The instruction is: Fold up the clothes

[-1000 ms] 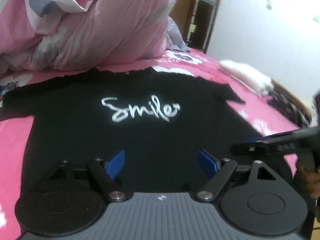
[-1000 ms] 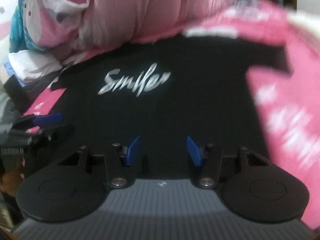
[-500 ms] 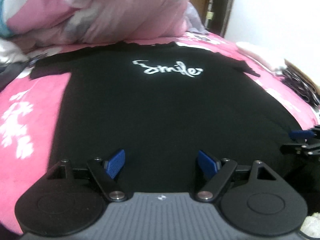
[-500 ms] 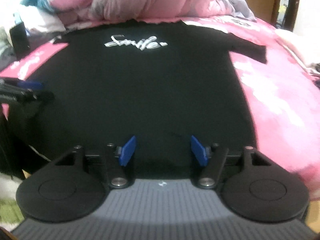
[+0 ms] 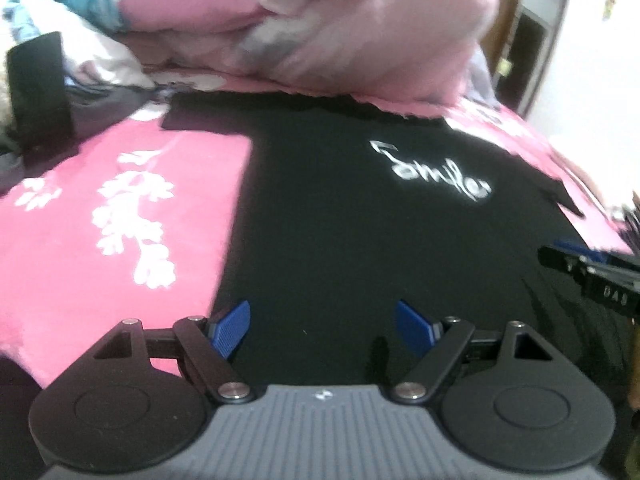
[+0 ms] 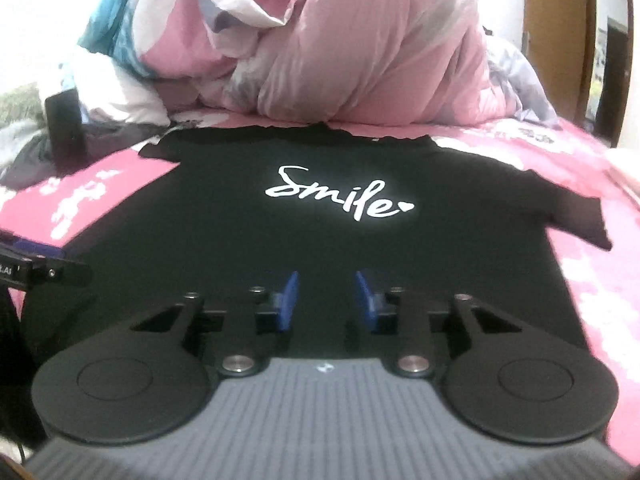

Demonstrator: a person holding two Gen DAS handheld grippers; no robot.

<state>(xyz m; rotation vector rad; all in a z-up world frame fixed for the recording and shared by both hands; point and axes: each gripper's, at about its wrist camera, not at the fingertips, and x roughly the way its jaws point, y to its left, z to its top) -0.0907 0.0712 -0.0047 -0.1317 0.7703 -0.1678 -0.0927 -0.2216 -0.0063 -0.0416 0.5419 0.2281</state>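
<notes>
On the bed (image 6: 580,216), with its pink flowered sheet, a black T-shirt (image 6: 320,248) lies spread flat and face up, its white "Smile" print (image 6: 340,196) readable and both short sleeves stretched out to the sides; it shows no fold, and the hem end lies nearest the cameras. Laid out this way, the whole outline is on show, which probably suits a fold down either side or up from the hem. Behind the collar a bunched pink quilt (image 6: 360,52) is heaped against the head of the bed, clear of the shirt, and a dark upright block (image 6: 64,128) stands off to the left beside it. The left tongs (image 5: 322,326) hang low over the shirt's lower left part, near its side edge, with the blue pads (image 5: 230,326) spread wide and nothing between them. The right tongs (image 6: 326,300) sit over the lower middle of the shirt, parted more narrowly, also empty; whether either pair brushes the cloth I cannot tell. Both seem poised near the hem for a grip.
</notes>
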